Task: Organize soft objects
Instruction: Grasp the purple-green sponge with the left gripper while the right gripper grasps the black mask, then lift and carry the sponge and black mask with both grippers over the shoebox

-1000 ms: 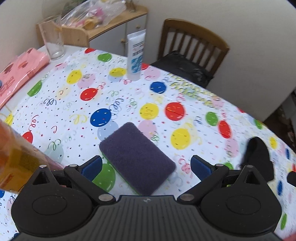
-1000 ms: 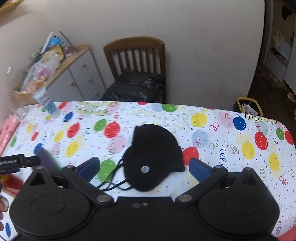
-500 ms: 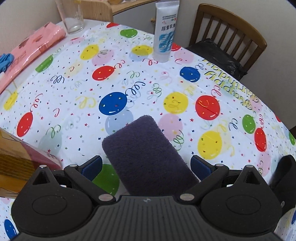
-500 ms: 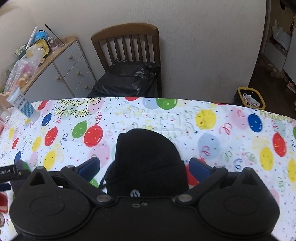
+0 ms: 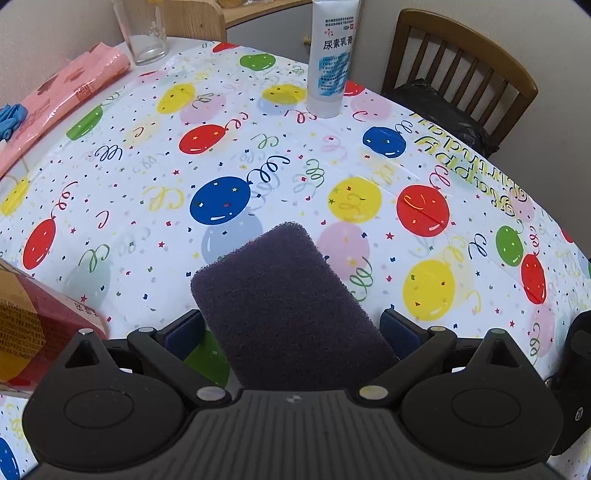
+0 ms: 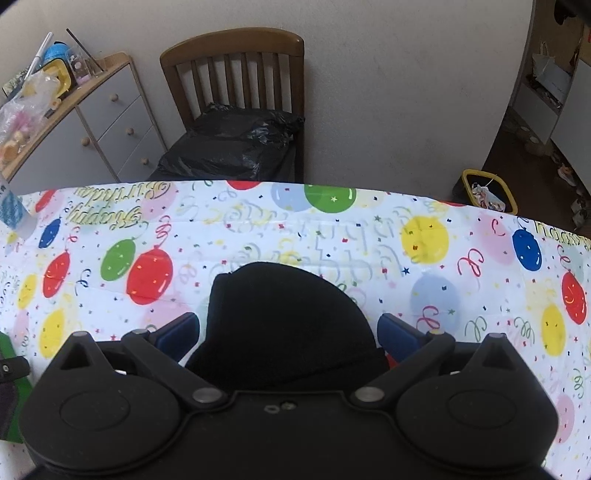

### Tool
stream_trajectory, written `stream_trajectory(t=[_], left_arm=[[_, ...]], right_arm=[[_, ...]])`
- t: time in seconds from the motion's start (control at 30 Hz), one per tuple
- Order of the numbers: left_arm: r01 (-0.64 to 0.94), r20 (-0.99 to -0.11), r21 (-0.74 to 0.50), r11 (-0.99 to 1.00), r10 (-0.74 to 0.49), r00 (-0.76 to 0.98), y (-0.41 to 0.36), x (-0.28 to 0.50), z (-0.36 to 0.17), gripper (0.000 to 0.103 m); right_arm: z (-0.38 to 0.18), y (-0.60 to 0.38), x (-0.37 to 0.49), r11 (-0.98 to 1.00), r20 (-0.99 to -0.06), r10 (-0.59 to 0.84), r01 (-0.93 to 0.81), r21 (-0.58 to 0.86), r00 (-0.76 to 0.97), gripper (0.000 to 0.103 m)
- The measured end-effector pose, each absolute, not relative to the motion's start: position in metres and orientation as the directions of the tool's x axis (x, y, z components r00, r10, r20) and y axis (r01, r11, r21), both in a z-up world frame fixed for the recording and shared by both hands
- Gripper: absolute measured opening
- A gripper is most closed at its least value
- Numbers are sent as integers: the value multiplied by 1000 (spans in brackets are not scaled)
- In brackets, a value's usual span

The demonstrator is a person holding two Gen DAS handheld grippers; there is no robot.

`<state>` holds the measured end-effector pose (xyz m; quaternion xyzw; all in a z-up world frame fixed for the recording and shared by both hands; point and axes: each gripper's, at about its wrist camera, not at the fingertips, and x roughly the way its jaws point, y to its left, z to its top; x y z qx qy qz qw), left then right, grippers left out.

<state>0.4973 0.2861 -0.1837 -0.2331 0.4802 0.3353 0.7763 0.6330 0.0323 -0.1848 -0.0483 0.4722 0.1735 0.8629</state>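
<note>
A dark purple scouring sponge (image 5: 284, 306) lies flat on the balloon-print tablecloth (image 5: 147, 177). My left gripper (image 5: 291, 330) is open and low over the cloth, its blue pads on either side of the sponge's near half, not pressing it. A black fabric face mask (image 6: 284, 317) lies on the same cloth in the right wrist view. My right gripper (image 6: 288, 330) is open too, with one pad on each side of the mask's near part. The near ends of both objects are hidden under the gripper bodies.
A white cream tube (image 5: 330, 59) and a drinking glass (image 5: 142, 31) stand at the far side. A pink packet (image 5: 62, 99) lies far left, a red and yellow box (image 5: 33, 332) close on the left. A wooden chair (image 6: 236, 96) holding a black bag stands beyond the table's edge.
Both grippers have moved forward and down, so the sponge and the mask now sit between their open pads. Neither object has shifted on the cloth.
</note>
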Motion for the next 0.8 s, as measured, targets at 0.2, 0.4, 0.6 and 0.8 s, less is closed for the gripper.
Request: stream_trajectory(t=[0.2,0.4,0.6,0.8], left_arm=[[-744,-883,-41,667,324,339,281,493,-182,94],[-741,-874,-72,668,316,370,282,489,-181,92],[-713,-867,-91,695,297,400,278,488,-178,92],[-686,-849,-95,722,301,435,271,486,-166,92]], right_arm=[[-189,38,628,938,-831,204,-346,14,518,92],[-187,34,623,939,-819,182,-344,-20,544,73],[-178,18,621,946,-811,203,-324,17,549,29],[-160,1,609,949,-785,253,-301,89,565,24]])
